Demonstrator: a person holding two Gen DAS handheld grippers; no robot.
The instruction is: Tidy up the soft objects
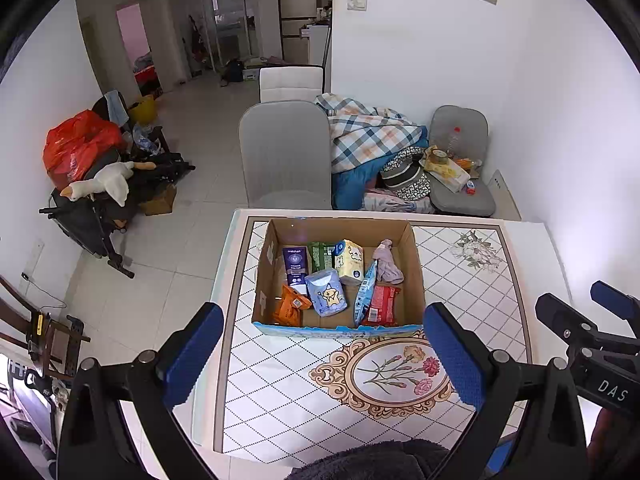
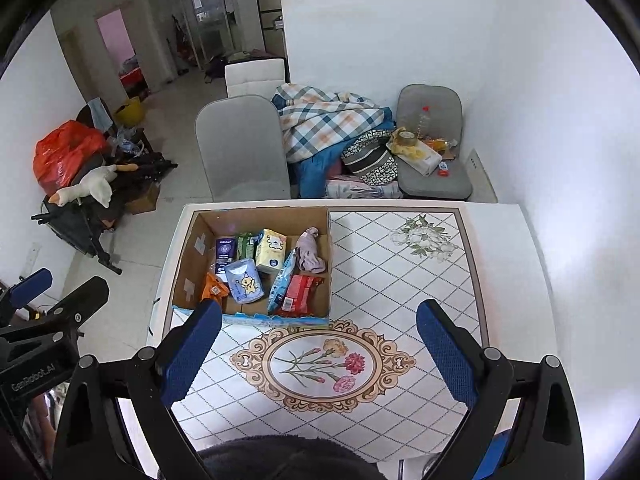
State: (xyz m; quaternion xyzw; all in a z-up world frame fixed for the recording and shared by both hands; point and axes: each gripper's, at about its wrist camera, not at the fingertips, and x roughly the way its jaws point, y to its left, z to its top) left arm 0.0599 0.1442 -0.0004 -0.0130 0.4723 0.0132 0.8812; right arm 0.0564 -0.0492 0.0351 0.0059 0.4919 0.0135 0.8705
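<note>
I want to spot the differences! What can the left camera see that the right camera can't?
Only the left wrist view shows the right hand-held gripper from the side, at its right edge, and dark wooden furniture at lower left. Only the right wrist view shows the left hand-held gripper from the side, at its left edge. Both show open blue fingers holding nothing, the cardboard box of soft packets, the lilac cloth inside, the flowered table and the toy goose.
</note>
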